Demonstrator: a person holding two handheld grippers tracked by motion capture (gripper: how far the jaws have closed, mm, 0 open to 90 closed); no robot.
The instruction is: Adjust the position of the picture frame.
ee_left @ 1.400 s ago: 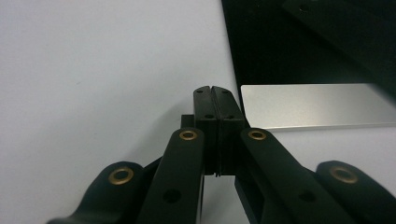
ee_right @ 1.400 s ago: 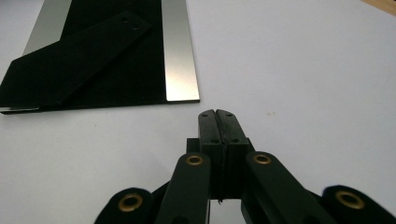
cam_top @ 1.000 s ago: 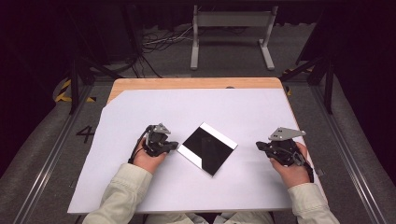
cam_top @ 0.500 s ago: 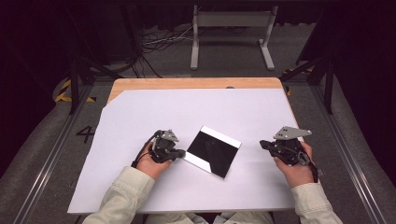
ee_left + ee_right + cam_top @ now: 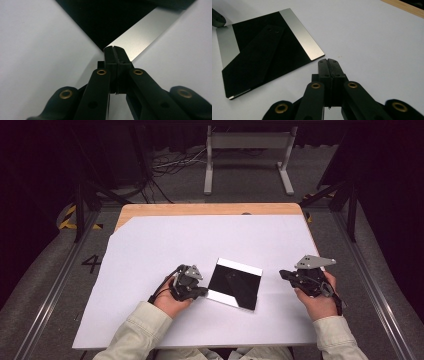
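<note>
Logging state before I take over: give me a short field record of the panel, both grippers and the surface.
object: flat square black panel with silver strips along two opposite edges, lying on the sheet
surface: white sheet over a wooden table
left gripper: jaws closed, tips at the panel's near-left corner; contact unclear
right gripper: jaws closed, empty, on the sheet clear of the panel's right edge
hands: left hand and right hand each hold a gripper

A single painted number, "4" (image 5: 91,263), is showing on the grey floor (image 5: 45,285) at the left of the frame in the high view, just beside the table's left edge. Nothing else readable is appearing anywhere.
</note>
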